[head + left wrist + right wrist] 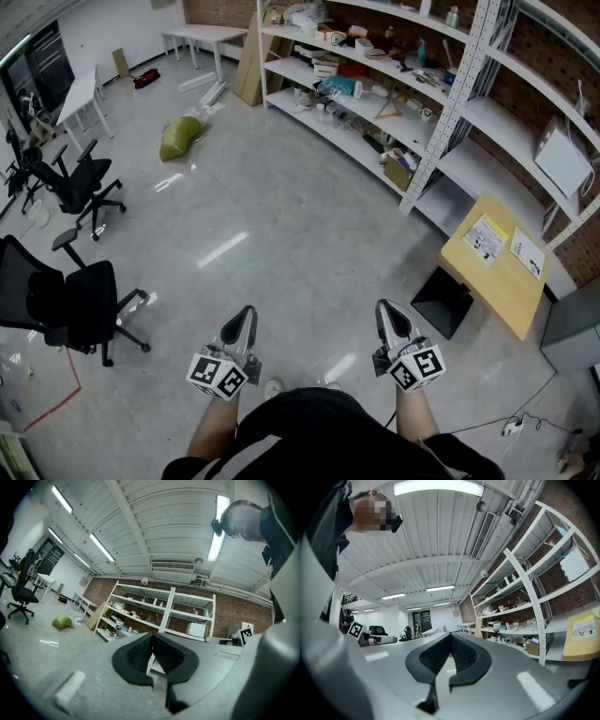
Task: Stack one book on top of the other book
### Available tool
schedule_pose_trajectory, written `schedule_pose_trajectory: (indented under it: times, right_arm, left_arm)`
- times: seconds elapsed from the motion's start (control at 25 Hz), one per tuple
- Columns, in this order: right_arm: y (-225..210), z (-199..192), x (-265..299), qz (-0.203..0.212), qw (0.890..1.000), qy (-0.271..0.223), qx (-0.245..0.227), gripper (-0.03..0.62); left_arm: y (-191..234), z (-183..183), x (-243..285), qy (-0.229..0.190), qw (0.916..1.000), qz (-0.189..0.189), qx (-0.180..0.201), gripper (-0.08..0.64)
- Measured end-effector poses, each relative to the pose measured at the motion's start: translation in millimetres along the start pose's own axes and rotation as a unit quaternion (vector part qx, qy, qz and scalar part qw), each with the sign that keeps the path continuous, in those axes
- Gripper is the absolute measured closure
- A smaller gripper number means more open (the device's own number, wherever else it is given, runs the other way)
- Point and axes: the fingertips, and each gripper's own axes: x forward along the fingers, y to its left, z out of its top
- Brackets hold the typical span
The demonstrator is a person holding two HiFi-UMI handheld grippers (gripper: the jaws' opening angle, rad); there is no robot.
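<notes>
Two thin books lie side by side on a small wooden table [497, 286] at the right: one with a yellow-and-white cover [486, 237], one paler [527, 253]. Both grippers are held level over the floor, well short of that table. The left gripper [242, 323] is shut with nothing in it, and its dark pads meet in the left gripper view [151, 652]. The right gripper [391, 317] is also shut and empty [450, 651]. At the right edge of the right gripper view, the table [574, 646] shows with one book [585, 626] on it.
White shelving [422, 112] full of clutter runs along the brick wall behind the table. A black box [443, 302] sits beside the table's foot. Two office chairs [75, 309] [80, 183] stand at the left, with a green bag [180, 137] farther back. A cable [511, 427] lies on the floor.
</notes>
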Motion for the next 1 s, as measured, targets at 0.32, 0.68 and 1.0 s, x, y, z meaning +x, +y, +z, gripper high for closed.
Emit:
schedule_pose_trajectory:
  times: [0.32,0.68,1.0]
  right_arm:
    - [-4.0,2.0,-4.8,-0.009,1.000,-0.004,0.008,0.589]
    - [-1.5,1.7,-6.4,0.003,1.000,-0.010,0.023,0.586]
    - [-49.0,18.7,-58.7,-0.076,0.997,-0.030,0.014,0.586]
  left_arm:
    - [-3.1,-4.7,0.3,-0.005,0.9999,-0.012,0.001,0.557]
    - [-0.1,-2.8,-0.1,-0.002,0.9999,-0.014,-0.003,0.557]
    - [-34.8,-14.5,43.5,0.011,0.9978,-0.065,-0.002,0.557]
